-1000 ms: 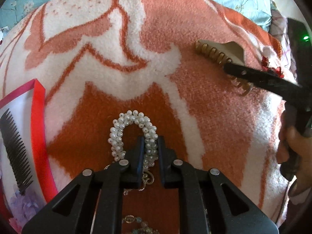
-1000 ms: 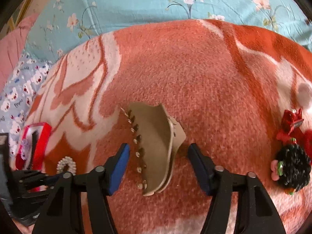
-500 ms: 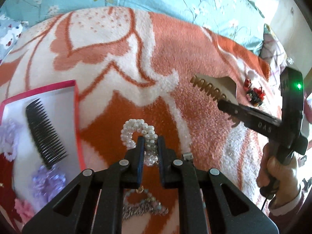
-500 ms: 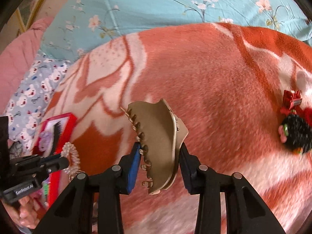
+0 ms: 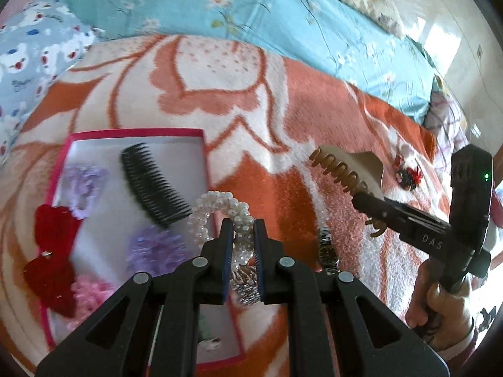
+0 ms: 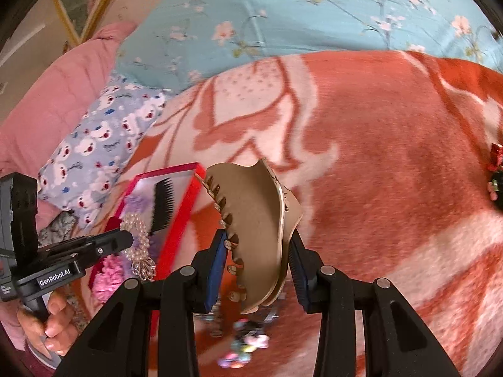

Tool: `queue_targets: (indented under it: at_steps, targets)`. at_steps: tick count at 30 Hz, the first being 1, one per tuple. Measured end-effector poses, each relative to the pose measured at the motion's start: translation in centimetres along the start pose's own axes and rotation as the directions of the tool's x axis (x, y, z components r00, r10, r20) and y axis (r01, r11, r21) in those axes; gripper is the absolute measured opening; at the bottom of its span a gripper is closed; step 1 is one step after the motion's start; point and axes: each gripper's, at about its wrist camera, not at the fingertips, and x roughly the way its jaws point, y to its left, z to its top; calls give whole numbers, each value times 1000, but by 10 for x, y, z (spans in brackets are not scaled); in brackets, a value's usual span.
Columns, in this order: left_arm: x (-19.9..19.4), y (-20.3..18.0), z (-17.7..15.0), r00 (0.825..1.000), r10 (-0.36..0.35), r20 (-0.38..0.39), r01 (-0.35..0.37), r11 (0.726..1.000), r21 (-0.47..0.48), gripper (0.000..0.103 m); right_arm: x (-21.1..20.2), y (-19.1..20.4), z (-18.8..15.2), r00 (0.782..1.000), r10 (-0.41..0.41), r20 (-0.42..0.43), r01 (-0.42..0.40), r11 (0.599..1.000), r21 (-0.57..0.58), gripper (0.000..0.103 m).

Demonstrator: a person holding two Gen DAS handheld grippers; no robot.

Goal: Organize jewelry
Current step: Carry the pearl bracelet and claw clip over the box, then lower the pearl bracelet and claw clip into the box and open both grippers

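Two tongs: left on beaded pearl bracelet, right on smooth toothed claw clip.

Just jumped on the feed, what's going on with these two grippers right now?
A person is sorting accessories on a bed blanket. The left gripper is shut on a pearl bracelet, held above the edge of the red box, which already holds a black comb and fabric flowers. The right gripper is shut on a tan claw clip, lifted off the blanket. A wristwatch lies on the blanket.
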Motion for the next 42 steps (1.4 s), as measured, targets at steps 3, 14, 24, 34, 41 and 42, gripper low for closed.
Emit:
queue_targets:
  at_steps: [3, 14, 24, 34, 41, 42]
  targets:
    - [-12, 14, -1, 1000, 18, 20, -17, 1000, -22, 11, 4, 19, -2, 1000, 19, -5, -19, 1000, -17, 38]
    - [-45, 68, -10, 995, 74, 64, -68, 993, -99, 11, 35, 87, -10, 994, 95, -47, -98, 993, -65, 38]
    - [-47, 105, -12, 992, 112, 62, -102, 984, -148, 11, 69, 126, -19, 988, 118, -97, -127, 988, -87, 38]
    - [-15, 131, -13, 992, 125, 15, -121, 975, -186, 11, 115, 139, -24, 983, 95, -158, -110, 990, -93, 38]
    - [8, 138, -11, 991, 133, -20, -135, 974, -182, 11, 141, 141, -19, 980, 76, -183, -95, 991, -93, 34]
    - [10, 139, -12, 991, 134, -24, -136, 974, -181, 11, 143, 140, -18, 980, 81, -183, -99, 991, -91, 34]
